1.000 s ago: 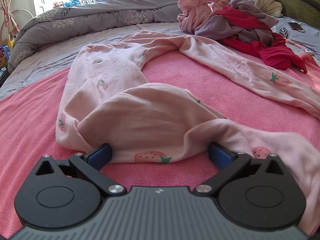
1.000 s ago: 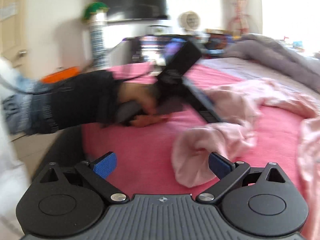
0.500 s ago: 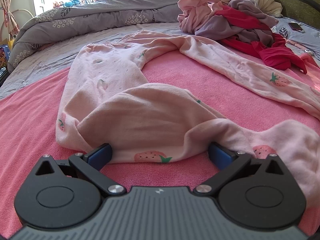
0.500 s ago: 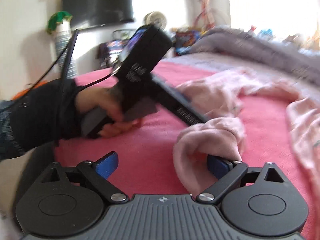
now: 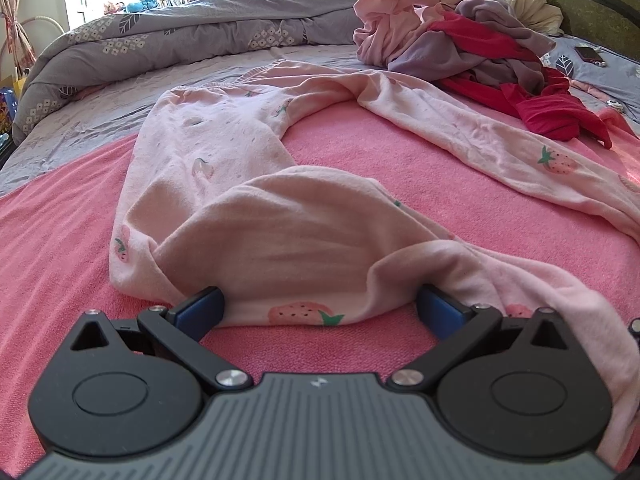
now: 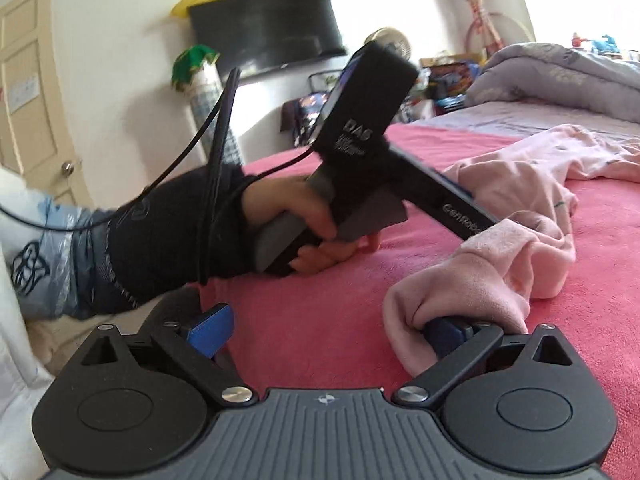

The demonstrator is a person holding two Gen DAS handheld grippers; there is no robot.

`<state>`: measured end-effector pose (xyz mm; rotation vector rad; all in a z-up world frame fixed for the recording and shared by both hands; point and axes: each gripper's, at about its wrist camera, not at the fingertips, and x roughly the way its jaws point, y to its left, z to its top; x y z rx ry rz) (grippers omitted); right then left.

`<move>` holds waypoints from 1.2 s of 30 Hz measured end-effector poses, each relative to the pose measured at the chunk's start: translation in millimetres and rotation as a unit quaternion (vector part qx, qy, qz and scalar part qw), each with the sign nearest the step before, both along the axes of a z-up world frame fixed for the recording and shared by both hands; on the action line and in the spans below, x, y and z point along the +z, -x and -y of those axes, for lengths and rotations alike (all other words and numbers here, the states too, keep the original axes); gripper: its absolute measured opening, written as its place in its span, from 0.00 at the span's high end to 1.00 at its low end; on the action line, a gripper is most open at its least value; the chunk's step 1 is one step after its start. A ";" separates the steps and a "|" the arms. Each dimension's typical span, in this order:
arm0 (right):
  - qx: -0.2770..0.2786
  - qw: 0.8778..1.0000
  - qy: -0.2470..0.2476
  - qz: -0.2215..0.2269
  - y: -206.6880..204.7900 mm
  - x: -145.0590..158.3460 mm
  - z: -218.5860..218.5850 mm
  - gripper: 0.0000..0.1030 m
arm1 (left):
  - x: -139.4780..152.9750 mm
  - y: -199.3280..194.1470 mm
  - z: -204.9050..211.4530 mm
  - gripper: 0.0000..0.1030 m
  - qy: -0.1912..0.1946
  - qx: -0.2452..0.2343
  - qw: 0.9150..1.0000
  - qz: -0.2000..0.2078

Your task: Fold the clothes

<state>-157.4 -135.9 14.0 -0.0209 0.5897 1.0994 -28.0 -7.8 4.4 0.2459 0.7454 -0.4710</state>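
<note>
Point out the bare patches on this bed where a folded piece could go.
Bare pink blanket left of the strawberry pyjama pants, and between their two legs. Crowded far right: the clothes pile. Both tongs sit at the near cuff.

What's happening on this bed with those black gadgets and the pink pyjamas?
A person is folding laundry using two hand-held grippers instead of bare hands. The left gripper sits open on the pink blanket, its fingers either side of a bunched leg of the strawberry-print pink trousers. The right gripper is also open, with a trouser cuff draped over one finger. From that side you can see the hand holding the left tool. A pile of unfolded clothes waits behind.
</note>
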 end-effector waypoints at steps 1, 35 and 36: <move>0.011 1.000 -0.001 -0.006 0.9 2.1 -0.1 0.02 | 0.1 0.0 0.0 0.00 0.000 0.000 1.000 0.000; -0.254 0.910 0.235 0.229 62.7 10.7 -17.0 0.62 | 0.2 0.2 -0.7 0.00 0.001 0.001 1.000 0.001; -0.274 0.899 0.247 0.237 61.7 8.3 -16.5 0.64 | 0.2 0.3 -0.7 0.00 0.001 0.001 1.000 0.002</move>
